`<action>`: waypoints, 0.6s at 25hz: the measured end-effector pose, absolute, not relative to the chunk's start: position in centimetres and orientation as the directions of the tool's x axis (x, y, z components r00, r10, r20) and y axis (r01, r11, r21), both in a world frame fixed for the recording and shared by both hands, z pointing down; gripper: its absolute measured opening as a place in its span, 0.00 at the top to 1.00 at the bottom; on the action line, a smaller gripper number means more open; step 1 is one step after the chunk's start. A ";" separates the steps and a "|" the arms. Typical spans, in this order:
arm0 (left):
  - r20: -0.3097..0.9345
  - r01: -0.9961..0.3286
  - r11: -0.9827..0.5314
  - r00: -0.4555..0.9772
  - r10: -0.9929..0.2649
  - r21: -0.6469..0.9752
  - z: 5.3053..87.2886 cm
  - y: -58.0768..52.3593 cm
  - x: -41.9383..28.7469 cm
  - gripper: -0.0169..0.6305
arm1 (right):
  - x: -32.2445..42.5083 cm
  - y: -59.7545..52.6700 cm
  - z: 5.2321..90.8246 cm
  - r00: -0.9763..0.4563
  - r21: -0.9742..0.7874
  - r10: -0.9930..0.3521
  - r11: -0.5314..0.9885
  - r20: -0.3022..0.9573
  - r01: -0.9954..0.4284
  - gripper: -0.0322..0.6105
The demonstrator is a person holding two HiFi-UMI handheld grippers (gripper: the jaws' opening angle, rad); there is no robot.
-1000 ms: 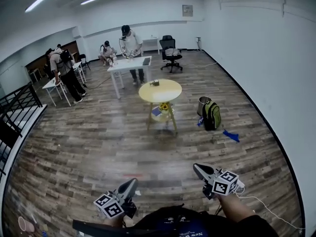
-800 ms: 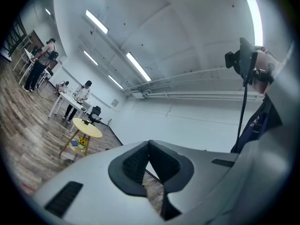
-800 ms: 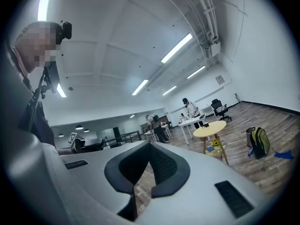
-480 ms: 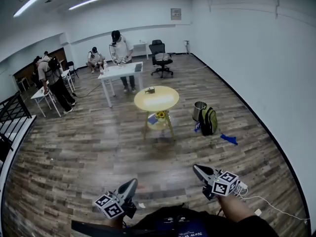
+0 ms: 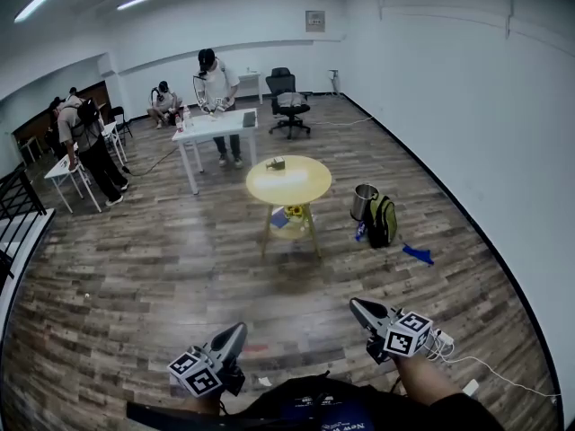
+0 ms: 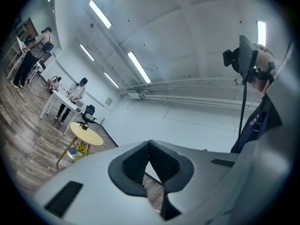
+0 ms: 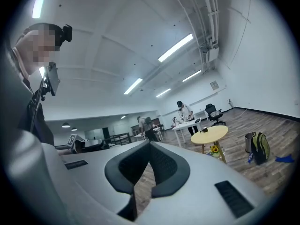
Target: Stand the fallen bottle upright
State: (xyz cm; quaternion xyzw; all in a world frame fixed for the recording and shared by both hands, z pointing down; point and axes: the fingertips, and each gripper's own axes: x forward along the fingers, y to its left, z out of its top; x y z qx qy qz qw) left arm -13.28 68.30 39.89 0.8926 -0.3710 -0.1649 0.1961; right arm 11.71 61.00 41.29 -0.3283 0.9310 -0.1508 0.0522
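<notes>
Item (image 5: pixel 277 162) on yellow table (image 5: pixel 301 187), indistinct.

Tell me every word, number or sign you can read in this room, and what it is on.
Nothing reads clearly.
Framed sign on the white far wall: too small to read.
White print on the person's dark shirt: cut off, blurred.
Black-and-white marker cubes: square patterns only, no letters.
</notes>
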 end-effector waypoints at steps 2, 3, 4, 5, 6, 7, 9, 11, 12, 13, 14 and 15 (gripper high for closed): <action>-0.146 -0.602 -0.637 0.661 -0.736 0.481 40.4 67.0 -14.4 0.97 | 10.9 59.3 41.8 -0.782 -0.324 -0.623 0.738 0.010 -0.592 0.93; -0.142 -0.607 -0.630 0.656 -0.741 0.484 40.7 66.2 -14.7 0.97 | 10.6 58.2 42.0 -0.784 -0.329 -0.620 0.739 0.011 -0.588 0.93; -0.137 -0.612 -0.622 0.650 -0.747 0.488 41.0 65.3 -14.9 0.97 | 10.5 57.0 42.1 -0.788 -0.332 -0.616 0.741 0.009 -0.584 0.93; -0.132 -0.618 -0.614 0.644 -0.753 0.491 41.1 64.4 -14.9 0.97 | 10.4 55.8 42.1 -0.792 -0.334 -0.610 0.745 0.006 -0.577 0.93; -0.127 -0.624 -0.607 0.639 -0.759 0.492 41.2 63.3 -14.7 0.97 | 10.4 54.4 42.1 -0.798 -0.335 -0.602 0.751 0.004 -0.569 0.93; -0.124 -0.630 -0.602 0.633 -0.764 0.490 41.3 62.2 -14.4 0.97 | 10.5 53.0 42.2 -0.805 -0.337 -0.593 0.758 0.002 -0.558 0.93; -0.122 -0.646 -0.592 0.619 -0.776 0.482 41.2 59.4 -13.4 0.97 | 11.1 49.6 42.2 -0.822 -0.334 -0.570 0.776 -0.006 -0.536 0.93; -0.125 -0.663 -0.574 0.596 -0.793 0.481 41.1 56.2 -11.9 0.97 | 12.3 45.8 42.4 -0.837 -0.338 -0.548 0.789 -0.007 -0.514 0.93; -0.129 -0.668 -0.565 0.584 -0.801 0.485 40.9 54.6 -10.9 0.97 | 13.1 43.9 42.4 -0.843 -0.342 -0.537 0.793 -0.005 -0.504 0.93; -0.136 -0.669 -0.560 0.576 -0.806 0.489 40.6 53.0 -9.7 0.97 | 14.0 42.0 42.3 -0.850 -0.341 -0.526 0.800 -0.002 -0.494 0.93; -0.146 -0.668 -0.562 0.573 -0.807 0.487 40.3 51.4 -8.3 0.97 | 15.0 40.1 42.1 -0.857 -0.336 -0.515 0.808 -0.002 -0.484 0.93; -0.155 -0.668 -0.567 0.572 -0.806 0.482 39.9 49.8 -6.9 0.97 | 15.9 38.2 41.7 -0.864 -0.328 -0.503 0.817 -0.005 -0.474 0.93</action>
